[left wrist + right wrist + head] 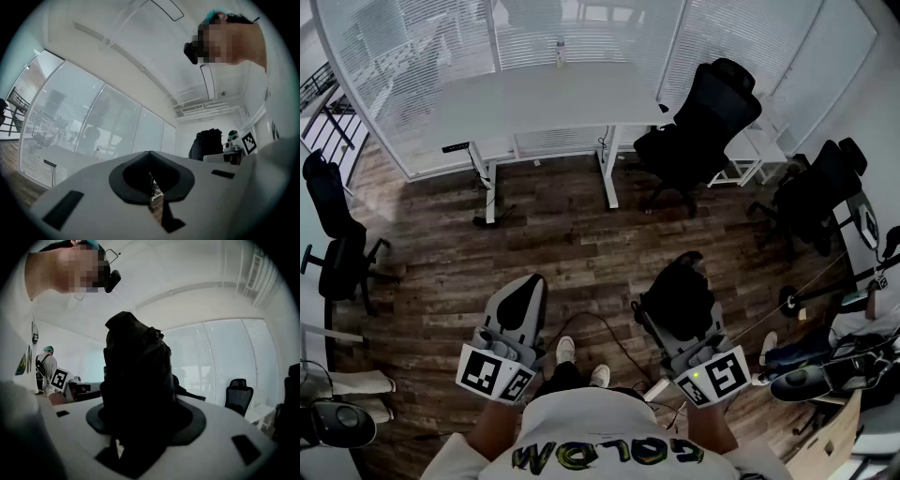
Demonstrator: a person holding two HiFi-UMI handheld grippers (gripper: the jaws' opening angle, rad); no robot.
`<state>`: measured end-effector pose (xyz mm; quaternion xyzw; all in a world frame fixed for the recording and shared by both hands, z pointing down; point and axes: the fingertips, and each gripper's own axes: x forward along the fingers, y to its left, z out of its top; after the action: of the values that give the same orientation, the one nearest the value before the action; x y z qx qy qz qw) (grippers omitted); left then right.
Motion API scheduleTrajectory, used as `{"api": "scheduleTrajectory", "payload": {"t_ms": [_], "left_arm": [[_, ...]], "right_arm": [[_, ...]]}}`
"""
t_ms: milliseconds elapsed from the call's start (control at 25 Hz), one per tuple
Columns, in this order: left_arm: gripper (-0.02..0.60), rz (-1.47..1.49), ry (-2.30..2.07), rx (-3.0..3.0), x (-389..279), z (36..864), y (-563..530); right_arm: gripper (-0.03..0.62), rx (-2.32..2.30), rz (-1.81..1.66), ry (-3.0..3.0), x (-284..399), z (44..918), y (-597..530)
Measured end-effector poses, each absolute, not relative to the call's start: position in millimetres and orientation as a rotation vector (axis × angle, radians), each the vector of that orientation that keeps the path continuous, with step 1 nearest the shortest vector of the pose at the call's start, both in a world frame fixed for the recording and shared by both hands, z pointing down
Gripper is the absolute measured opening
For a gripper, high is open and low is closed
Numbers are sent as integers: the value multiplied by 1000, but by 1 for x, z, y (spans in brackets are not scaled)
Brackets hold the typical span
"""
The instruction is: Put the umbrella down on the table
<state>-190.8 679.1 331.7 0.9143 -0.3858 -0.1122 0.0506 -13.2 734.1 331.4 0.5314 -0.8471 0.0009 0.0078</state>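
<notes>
In the head view my right gripper (684, 328) is shut on a folded black umbrella (680, 292), which bulges out ahead of the jaws above the wooden floor. The right gripper view has the umbrella (136, 376) standing up between the jaws of that gripper (140, 425), hiding the fingertips. My left gripper (528, 283) hangs level beside it, shut, with nothing in it. In its own view the left gripper (150, 157) has its jaws together, with only a sliver of floor between them. The white table (544, 103) stands well ahead, by the glass wall.
A black office chair (703, 122) stands at the table's right end, another (820, 192) further right, and a third (337, 234) at the left. A small bottle (560, 52) sits at the table's far edge. A cable (614, 333) lies on the floor near the person's feet.
</notes>
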Motion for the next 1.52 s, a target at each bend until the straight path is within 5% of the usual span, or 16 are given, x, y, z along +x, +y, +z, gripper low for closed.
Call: {"api": "scheduleTrajectory", "payload": {"t_ms": [720,1520], "left_arm": [[11,-340,-1088,2789,-266,333,585],[11,-308,-1078,2820,-209,334,453]], "right_arm": [[261,1664,-2,-2660,-107,321,627],[261,1681,10,-2662,-50,325,494]]}}
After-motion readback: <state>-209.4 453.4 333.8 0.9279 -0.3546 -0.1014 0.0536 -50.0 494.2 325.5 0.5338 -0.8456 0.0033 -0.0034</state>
